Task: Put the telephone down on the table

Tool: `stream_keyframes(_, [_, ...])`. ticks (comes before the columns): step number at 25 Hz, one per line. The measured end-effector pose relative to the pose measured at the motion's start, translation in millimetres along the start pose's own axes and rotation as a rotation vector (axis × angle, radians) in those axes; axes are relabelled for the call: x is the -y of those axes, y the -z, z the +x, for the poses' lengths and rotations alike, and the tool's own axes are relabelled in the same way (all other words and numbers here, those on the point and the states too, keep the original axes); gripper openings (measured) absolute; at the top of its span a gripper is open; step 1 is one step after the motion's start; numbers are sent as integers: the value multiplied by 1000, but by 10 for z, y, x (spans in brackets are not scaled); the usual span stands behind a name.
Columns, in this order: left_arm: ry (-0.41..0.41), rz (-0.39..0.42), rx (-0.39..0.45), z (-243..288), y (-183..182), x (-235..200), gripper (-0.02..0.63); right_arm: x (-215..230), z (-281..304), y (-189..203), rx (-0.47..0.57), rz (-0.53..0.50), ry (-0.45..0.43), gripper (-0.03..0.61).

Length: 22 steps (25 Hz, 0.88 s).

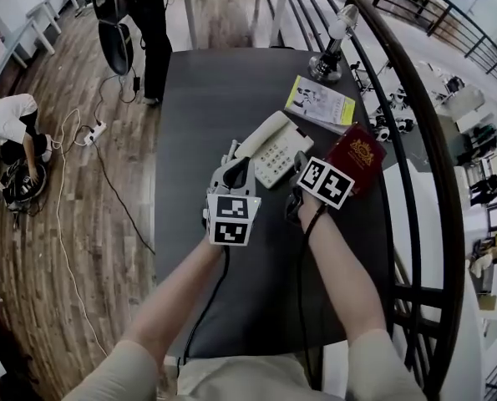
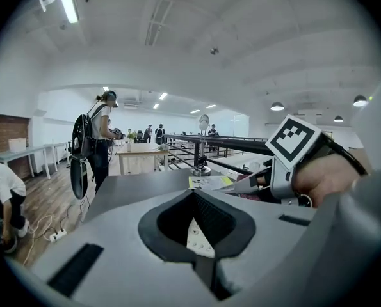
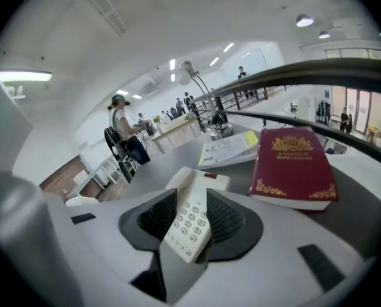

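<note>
The cream telephone [image 1: 269, 147] lies flat on the dark table [image 1: 206, 90], handset in its cradle, keypad up. My right gripper [image 1: 296, 172] hovers at its near right end, jaws apart. In the right gripper view the telephone [image 3: 189, 226] shows through the gap between the pads, and neither pad presses on it. My left gripper [image 1: 234, 149] hangs at the phone's near left end. In the left gripper view its tips [image 2: 193, 194] meet, and a bit of the keypad [image 2: 195, 235] shows through the hollow behind them. It holds nothing.
A dark red book [image 1: 357, 153] lies just right of the phone, touching or nearly so. A yellow-edged pamphlet [image 1: 319, 101] and a desk lamp [image 1: 332, 48] sit farther back. A black railing [image 1: 415, 124] runs along the table's right side. One person [image 1: 152, 23] stands at the far left corner.
</note>
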<state>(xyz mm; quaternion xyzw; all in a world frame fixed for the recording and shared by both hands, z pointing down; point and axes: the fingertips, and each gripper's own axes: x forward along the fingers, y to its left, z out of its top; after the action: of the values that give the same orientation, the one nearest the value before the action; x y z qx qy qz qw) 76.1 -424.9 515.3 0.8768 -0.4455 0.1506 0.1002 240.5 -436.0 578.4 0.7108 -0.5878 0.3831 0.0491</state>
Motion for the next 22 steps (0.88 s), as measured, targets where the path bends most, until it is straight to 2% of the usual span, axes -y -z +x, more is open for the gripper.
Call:
stream_keyframes(4, [-3,40,17,-278,-182,109,3,-86,-495,-252,99,-66,-25,50])
stream_keyframes(6, [-9,46,38,-420,-324,134,3,-159,-751,-406,162,-114,-47,20])
stream_keyframes(15, [11,71,213,-1309,-1013,382,3,-713,-2321,-877,482,-462,-135,3])
stream_keyframes(22, [33,103,360,-2168,-1490,513,3,-1098,-3406,-829,666,-595,-223,3])
